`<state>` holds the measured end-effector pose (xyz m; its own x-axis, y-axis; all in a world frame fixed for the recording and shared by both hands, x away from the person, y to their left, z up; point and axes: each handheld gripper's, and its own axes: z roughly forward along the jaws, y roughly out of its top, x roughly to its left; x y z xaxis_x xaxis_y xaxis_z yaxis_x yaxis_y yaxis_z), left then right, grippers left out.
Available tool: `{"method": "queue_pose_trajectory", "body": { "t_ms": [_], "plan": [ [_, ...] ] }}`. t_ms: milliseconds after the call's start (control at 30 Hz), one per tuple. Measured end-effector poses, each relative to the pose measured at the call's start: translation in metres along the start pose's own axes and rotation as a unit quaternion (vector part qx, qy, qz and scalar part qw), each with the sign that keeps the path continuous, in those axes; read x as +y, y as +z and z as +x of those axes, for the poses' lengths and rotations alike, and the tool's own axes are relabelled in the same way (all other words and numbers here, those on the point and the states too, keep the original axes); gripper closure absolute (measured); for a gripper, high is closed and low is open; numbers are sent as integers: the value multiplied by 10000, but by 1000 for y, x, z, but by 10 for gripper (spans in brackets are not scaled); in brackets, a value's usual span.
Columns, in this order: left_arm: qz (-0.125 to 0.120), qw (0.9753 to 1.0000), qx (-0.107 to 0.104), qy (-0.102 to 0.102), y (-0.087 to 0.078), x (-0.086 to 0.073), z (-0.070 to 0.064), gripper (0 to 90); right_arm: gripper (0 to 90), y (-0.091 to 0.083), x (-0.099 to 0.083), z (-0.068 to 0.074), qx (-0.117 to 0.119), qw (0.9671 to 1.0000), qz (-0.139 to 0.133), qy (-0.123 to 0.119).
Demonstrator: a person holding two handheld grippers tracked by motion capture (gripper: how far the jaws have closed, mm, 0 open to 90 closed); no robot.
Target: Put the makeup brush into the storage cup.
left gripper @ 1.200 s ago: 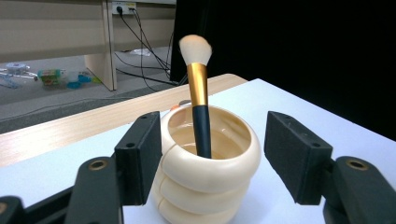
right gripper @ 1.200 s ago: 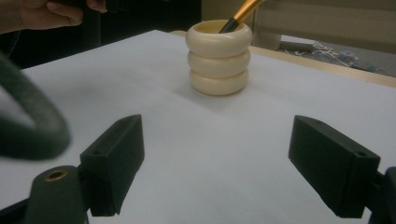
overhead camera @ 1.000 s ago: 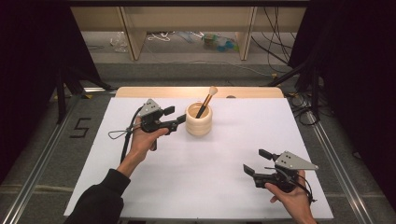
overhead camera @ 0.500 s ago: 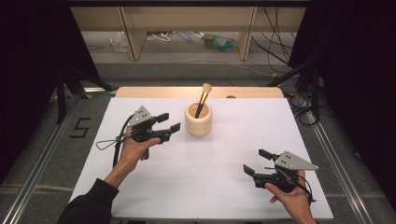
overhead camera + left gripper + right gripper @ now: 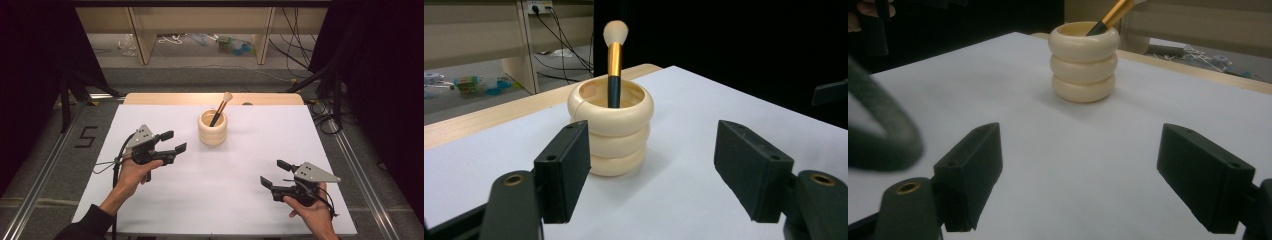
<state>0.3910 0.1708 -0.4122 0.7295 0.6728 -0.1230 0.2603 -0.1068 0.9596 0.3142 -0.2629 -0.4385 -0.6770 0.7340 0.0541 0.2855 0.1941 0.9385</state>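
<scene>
A white table (image 5: 250, 150) with a wooden far edge carries a cream ribbed cup (image 5: 212, 128), standing upright far of centre.

— What stands upper centre of the high view?
— A cream holder of three stacked rounded rings (image 5: 212, 128), upright.
— And inside it?
— A black-handled makeup brush with gold ferrule and pale bristles (image 5: 220, 108), bristles up, leaning toward the upper right.

A lab recording bay: white-topped table (image 5: 150, 210), black curtains (image 5: 380, 75), loose floor cables (image 5: 295, 45), aluminium rails (image 5: 360, 170)
</scene>
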Motion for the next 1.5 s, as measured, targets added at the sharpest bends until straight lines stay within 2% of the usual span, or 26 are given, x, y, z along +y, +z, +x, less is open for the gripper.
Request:
{"method": "queue_pose_trajectory", "body": {
  "t_ms": [133,267,333,367,400,567,633,700,733,833,867,933,967,1067,1100,1200,1367,1467,1500],
  "plan": [
    [46,9999,8,144,-5,-4,-3,305,194,0,0,0,0,10000,3,2],
    [36,10000,-26,84,-12,-8,-8,297,193,0,0,0,4,10000,43,31],
    [52,9998,-9,176,-15,-10,-10,291,192,0,0,0,-5,10000,26,-7],
    [57,9998,1,211,-16,-10,-11,285,191,0,0,0,48,10000,1,63],
    [57,9998,-2,179,-16,-11,-12,281,190,0,0,0,13,10000,-5,13],
    [101,9994,-18,328,-21,-15,-17,265,186,0,0,0,22,10000,-7,-1],
    [82,9995,-23,301,-23,-18,-18,258,187,1,0,0,75,10000,-27,31],
    [99,9996,-31,280,-25,-21,-18,252,186,1,0,0,-10,10000,-25,-1],
    [103,9996,-4,256,-26,-23,-18,249,186,2,-1,-1,71,9999,-96,-2],
    [94,9998,-37,164,-28,-26,-17,246,186,2,-1,-1,74,9999,-90,3],
    [89,9999,-62,63,-31,-29,-16,245,186,2,-1,-1,76,9999,-90,-7],
    [97,9999,-52,93,-32,-30,-16,245,186,2,-1,-1,80,9999,-92,-12],
    [74,10000,-46,28,-33,-33,-15,243,186,3,-1,-1,86,9999,-90,-16],
    [111,9999,10,43,-37,-37,-17,241,186,2,-1,0,66,9999,-72,-23],
    [111,9999,0,111,-39,-38,-17,239,186,2,-1,0,73,9999,-74,-10],
    [93,9999,-28,137,-42,-41,-19,236,186,1,0,0,17,10000,24,-37],
    [151,9997,-8,192,-48,-47,-25,234,186,0,0,0,7,10000,43,-30],
    [152,9999,-12,78,-50,-51,-27,231,186,0,0,0,8,10000,44,-28],
    [169,9998,8,143,-52,-51,-27,230,186,0,0,0,-2,10000,50,-34]
  ]
}}
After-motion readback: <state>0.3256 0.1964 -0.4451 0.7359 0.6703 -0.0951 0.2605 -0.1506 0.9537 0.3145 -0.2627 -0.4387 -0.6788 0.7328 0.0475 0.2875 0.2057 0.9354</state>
